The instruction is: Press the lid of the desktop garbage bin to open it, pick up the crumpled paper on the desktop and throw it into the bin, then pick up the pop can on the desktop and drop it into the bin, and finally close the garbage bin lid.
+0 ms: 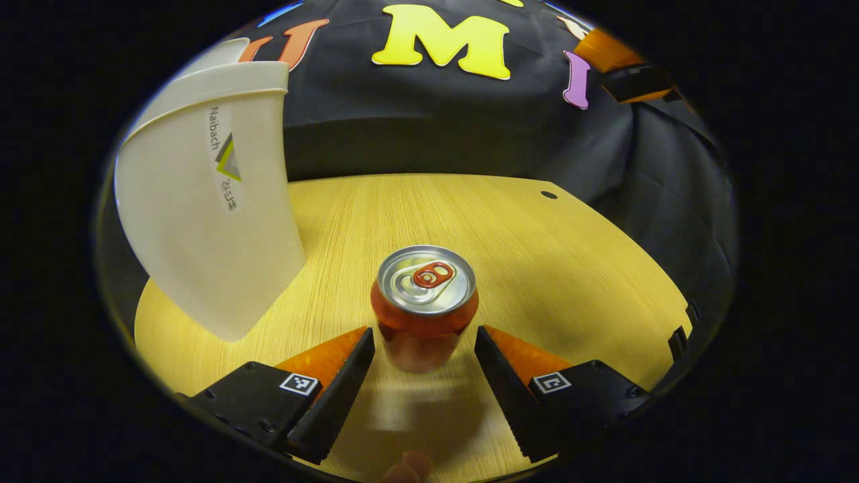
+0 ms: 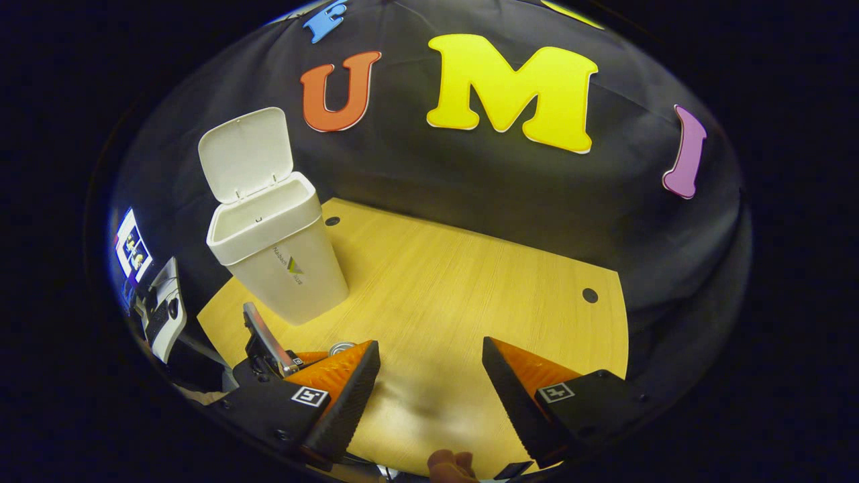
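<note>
Spread wide at the bottom of the left gripper view, the left gripper (image 1: 424, 376) has its two fingers standing either side of the pop can (image 1: 424, 305), which sits upright on the wooden desktop (image 1: 570, 268) just ahead of the gap between them; neither finger touches it, though the far tips look nearly level with its lower body. Up and to the left of this gripper, close by, rises the pale wall of the garbage bin (image 1: 201, 221). In the right gripper view the right gripper (image 2: 429, 389) is likewise open and empty, hanging over bare desktop, with the bin well ahead and to its left, its lid (image 2: 245, 154) tipped up and back so the mouth is clear. Low at the left of that view the other gripper appears beside a sliver of the can's top. No crumpled paper lies on the visible desktop, so it is probably inside the bin already, though the bin's inside is too dark and small to confirm that. By this reading the can step is in hand, at the approach stage. The next move calls for sliding the left gripper a little farther forward so the fingers bracket the can's middle, closing squarely on it, then lifting it clear and carrying it left over the bin's open mouth.
</note>
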`<state>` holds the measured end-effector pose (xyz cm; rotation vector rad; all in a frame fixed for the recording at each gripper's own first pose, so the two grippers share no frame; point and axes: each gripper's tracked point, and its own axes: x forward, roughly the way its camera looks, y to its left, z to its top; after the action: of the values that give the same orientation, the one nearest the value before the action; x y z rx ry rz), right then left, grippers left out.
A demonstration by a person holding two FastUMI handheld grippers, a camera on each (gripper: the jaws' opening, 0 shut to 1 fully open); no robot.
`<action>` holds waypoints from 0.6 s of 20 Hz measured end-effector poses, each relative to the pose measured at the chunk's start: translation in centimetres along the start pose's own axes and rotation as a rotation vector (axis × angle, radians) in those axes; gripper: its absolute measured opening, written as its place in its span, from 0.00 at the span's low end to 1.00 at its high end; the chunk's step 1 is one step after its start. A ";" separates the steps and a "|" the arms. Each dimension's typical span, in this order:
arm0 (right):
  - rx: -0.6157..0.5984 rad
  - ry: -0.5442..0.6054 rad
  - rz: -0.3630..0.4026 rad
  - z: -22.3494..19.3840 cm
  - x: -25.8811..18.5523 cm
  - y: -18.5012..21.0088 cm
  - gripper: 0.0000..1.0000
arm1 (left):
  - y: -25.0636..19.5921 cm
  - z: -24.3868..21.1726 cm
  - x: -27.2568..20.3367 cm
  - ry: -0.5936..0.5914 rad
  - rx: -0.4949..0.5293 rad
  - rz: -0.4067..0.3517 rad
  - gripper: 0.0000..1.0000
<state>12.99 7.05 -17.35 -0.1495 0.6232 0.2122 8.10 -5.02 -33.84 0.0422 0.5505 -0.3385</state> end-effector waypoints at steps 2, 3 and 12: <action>0.002 0.017 -0.007 -0.7 0.1 -0.4 0.97 | 0.5 0.3 0.9 -0.001 0.016 0.024 0.99; 0.003 0.025 -0.010 -1.2 0.1 -0.6 0.97 | 1.0 0.4 1.3 -0.001 0.022 0.043 0.99; 0.026 0.042 -0.002 -2.4 -0.2 -1.4 0.97 | 0.6 -0.2 0.5 0.039 -0.006 0.034 0.87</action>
<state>11.79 5.16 -19.08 -0.1299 0.6673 0.1998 8.59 -4.58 -34.24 0.0523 0.5891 -0.3035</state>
